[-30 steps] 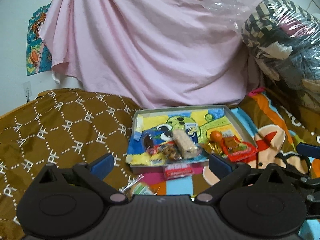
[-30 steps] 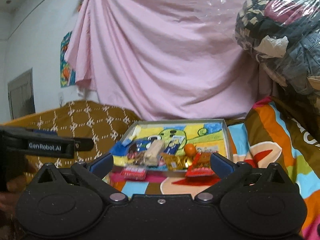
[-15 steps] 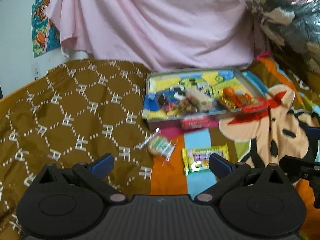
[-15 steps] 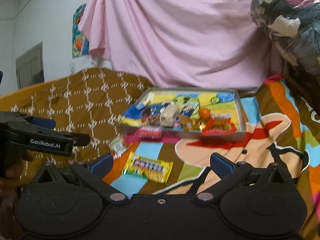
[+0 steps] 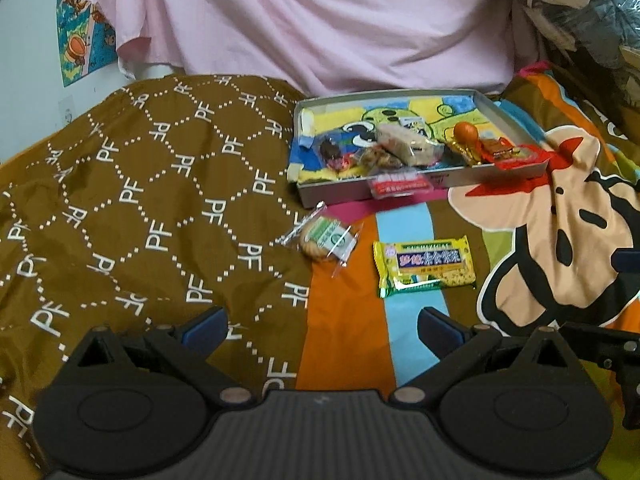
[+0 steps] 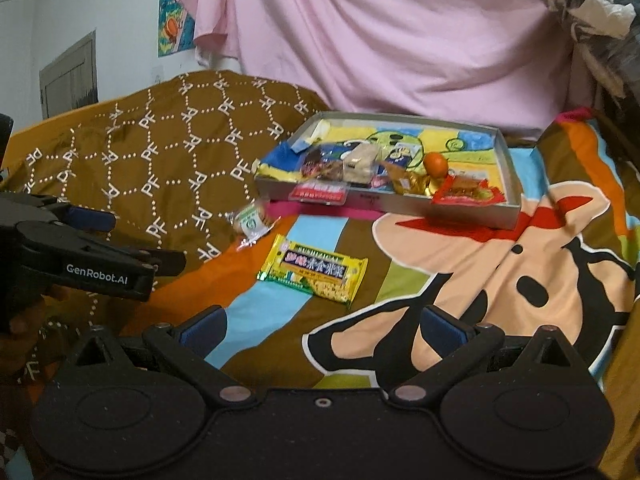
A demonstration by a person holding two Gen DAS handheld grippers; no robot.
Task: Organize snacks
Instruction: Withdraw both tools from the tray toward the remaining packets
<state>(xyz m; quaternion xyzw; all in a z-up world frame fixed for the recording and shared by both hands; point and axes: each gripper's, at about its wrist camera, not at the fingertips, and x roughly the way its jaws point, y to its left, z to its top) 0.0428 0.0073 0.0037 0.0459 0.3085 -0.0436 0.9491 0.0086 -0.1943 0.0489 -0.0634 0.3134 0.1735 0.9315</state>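
Note:
A shallow grey box with a cartoon lining lies on the bed and holds several snacks: a pale bar, an orange ball and a red packet. A red packet leans on the box's front wall. A round cookie in clear wrap and a yellow packet lie loose on the bed in front. My left gripper is open and empty, hovering near the cookie side. My right gripper is open and empty, short of the yellow packet.
A brown patterned quilt covers the left of the bed, a colourful cartoon blanket the right. A pink sheet hangs behind. Bagged clothes are piled at the far right.
Both grippers have pulled back and tilted down from the box. The cookie and the yellow packet have come into view in front of it. Both stay open.

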